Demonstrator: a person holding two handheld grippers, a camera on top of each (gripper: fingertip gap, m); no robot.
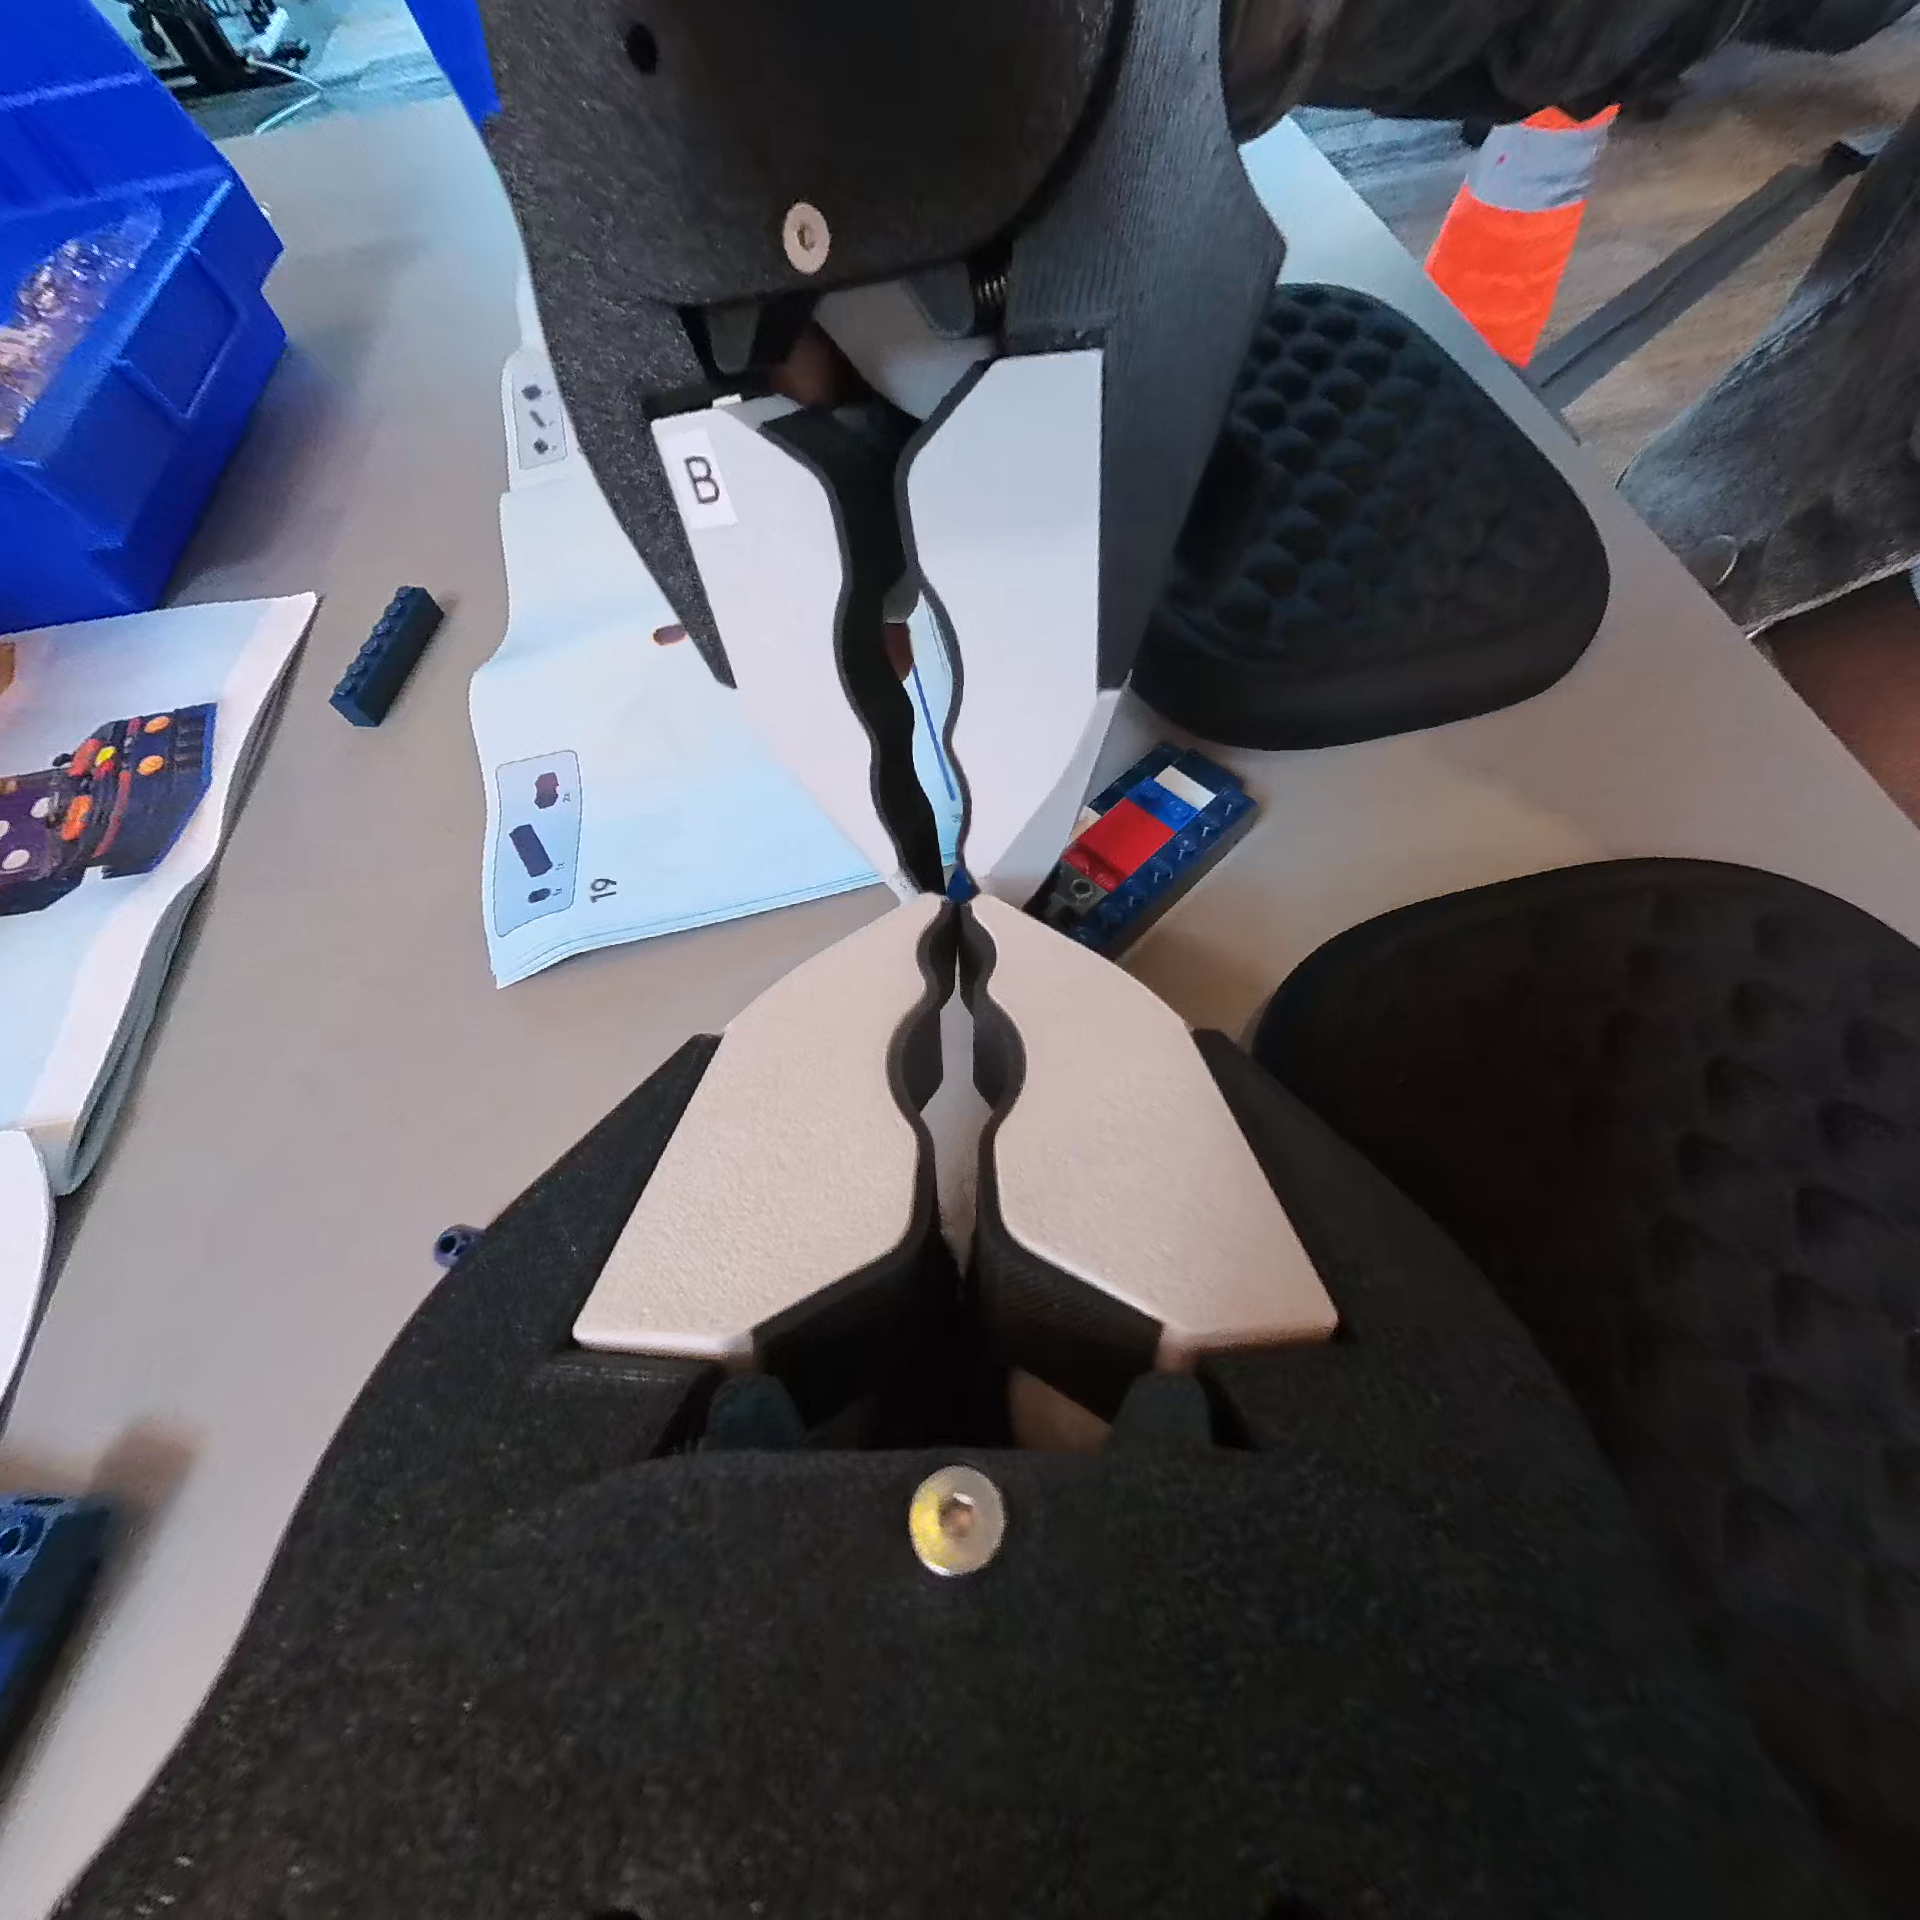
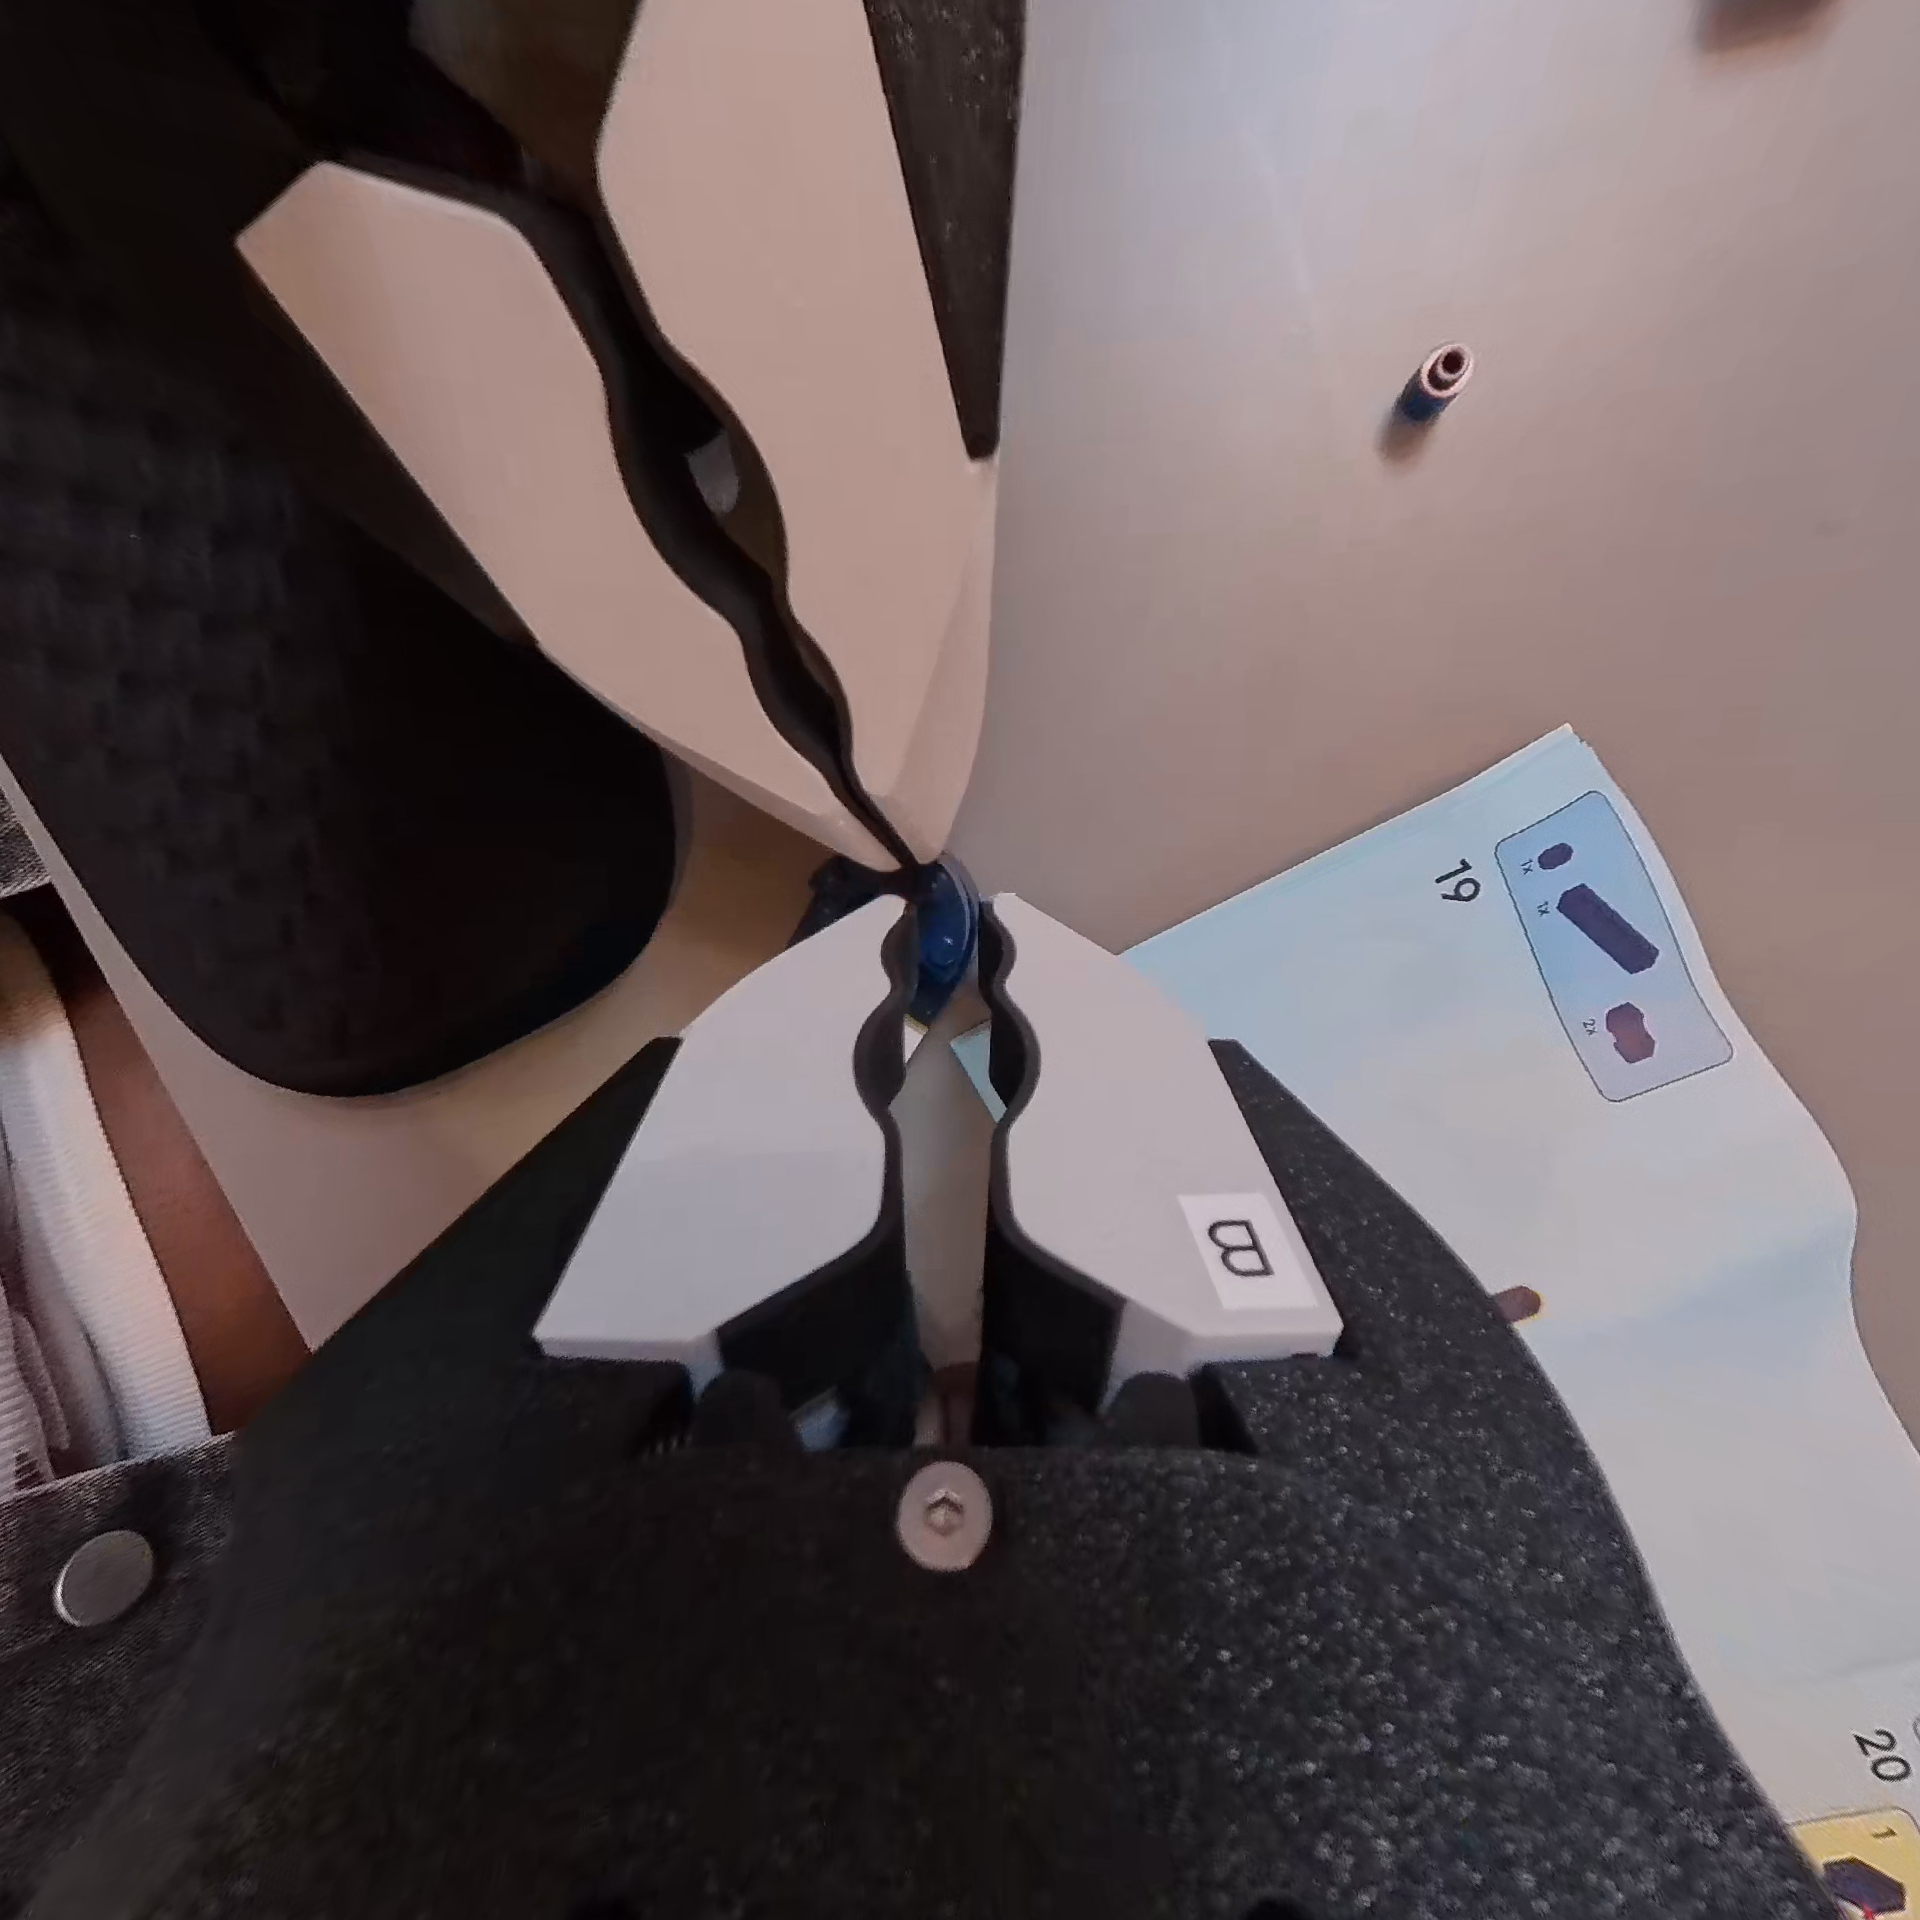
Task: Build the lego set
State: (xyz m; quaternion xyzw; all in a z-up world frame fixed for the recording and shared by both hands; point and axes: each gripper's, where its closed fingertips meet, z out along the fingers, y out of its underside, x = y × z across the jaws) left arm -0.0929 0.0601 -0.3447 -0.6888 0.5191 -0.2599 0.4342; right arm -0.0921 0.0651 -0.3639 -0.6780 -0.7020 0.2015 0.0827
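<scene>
Right now the two grippers meet tip to tip above the grey table (image 1: 343, 1039), and between them sits one tiny blue piece (image 2: 940, 940), a small round toy-brick part, glossy and hard. The right gripper (image 2: 943, 951) has its two dark wavy pads on either side of that piece, narrowly parted by its width and seemingly pressed on it. The left gripper (image 1: 954, 914) has its jaws drawn together to a point, and that point touches the upper edge of the blue piece (whether it pinches a rim of it or merely rests against it, I cannot tell from either view). I'd judge the piece to be very light, stiff and slick: hard plastic that will not give, and that could squirt out of a grip taken off-centre. The surest hold looks to be across its flat faces, well back from the very tips of the pads. Just beside the meeting point lies a dark blue plate with red, white and blue bricks on it (image 1: 1148, 831), and under the grippers a pale blue instruction booklet (image 1: 665, 810) lies open. A long dark blue brick (image 1: 387, 655) lies well apart to the left, near a blue bin (image 1: 114, 343); black honeycomb-textured pads (image 1: 1371, 520) flank the right side.
</scene>
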